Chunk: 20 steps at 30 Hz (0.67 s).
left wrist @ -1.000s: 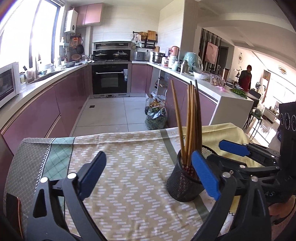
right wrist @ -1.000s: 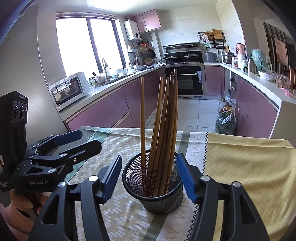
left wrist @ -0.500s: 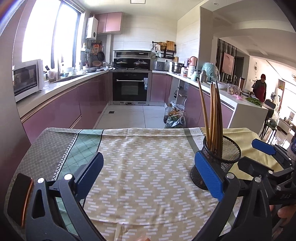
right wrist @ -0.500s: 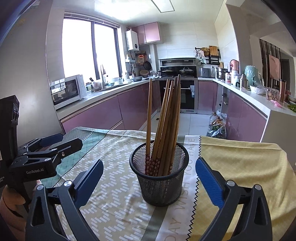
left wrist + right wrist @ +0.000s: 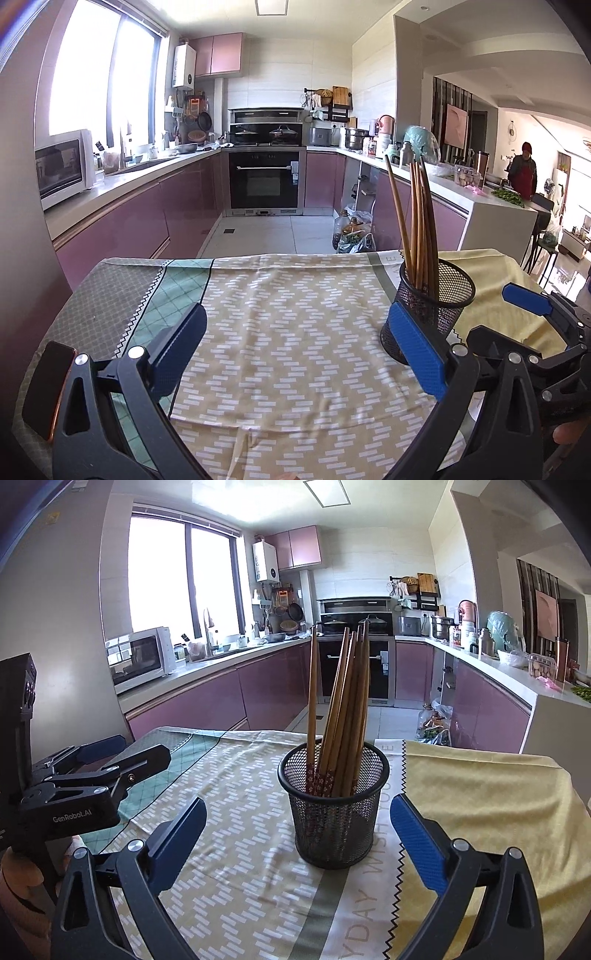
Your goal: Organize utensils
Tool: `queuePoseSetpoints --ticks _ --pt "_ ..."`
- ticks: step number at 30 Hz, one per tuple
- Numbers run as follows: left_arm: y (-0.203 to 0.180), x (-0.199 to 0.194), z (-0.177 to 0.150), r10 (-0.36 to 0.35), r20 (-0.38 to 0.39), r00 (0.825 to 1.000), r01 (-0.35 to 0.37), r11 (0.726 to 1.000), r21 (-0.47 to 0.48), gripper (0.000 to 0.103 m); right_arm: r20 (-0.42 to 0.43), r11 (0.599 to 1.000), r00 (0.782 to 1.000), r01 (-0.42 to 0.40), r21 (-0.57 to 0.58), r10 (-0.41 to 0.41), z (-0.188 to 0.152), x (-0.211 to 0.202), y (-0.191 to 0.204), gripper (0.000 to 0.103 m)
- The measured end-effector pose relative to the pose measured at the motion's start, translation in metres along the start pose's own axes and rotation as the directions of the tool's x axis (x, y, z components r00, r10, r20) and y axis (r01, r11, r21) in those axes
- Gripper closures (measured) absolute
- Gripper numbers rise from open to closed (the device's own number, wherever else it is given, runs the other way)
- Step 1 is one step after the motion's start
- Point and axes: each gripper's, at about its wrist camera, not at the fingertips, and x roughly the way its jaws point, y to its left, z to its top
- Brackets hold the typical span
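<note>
A black mesh cup (image 5: 334, 805) holding a bundle of wooden chopsticks (image 5: 343, 709) is standing upright on the patterned tablecloth (image 5: 236, 775) of a kitchen table, directly ahead of the right gripper (image 5: 295, 834), whose blue-padded jaws are standing wide apart with nothing between them. The left gripper (image 5: 295, 347) is hovering to the side, its jaws likewise spread and empty, over bare cloth; the cup is sitting just beyond its right finger in that view. With every chopstick seen apparently in the cup, the sorting looks close to done. The risks from here are plain enough: the cup is light and top-heavy with long sticks leaning against its rim, so a careless sweep of either open finger could be tipping it and scattering the lot. The loose cloth could also be snagging on a finger and dragging the cup along. A dark phone (image 5: 48, 387) is lying at the table's near left edge, within reach of a stray knock.
</note>
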Motion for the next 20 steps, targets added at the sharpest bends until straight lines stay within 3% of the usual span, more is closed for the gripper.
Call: queuePoseSetpoints --ticks 11,20 --pt "-0.009 -0.009 -0.006 0.006 0.006 1.0 -0.006 1.0 0.021 0.006 -0.025 1.0 1.0 0.013 -0.012 -0.013 -0.008 0.001 0.007 0.007" --pt "0.0 0.012 -0.017 -0.01 -0.103 0.995 0.007 1.0 -0.029 0.006 -0.087 0.999 0.995 0.045 0.011 -0.044 -0.017 0.009 -0.001 0.007"
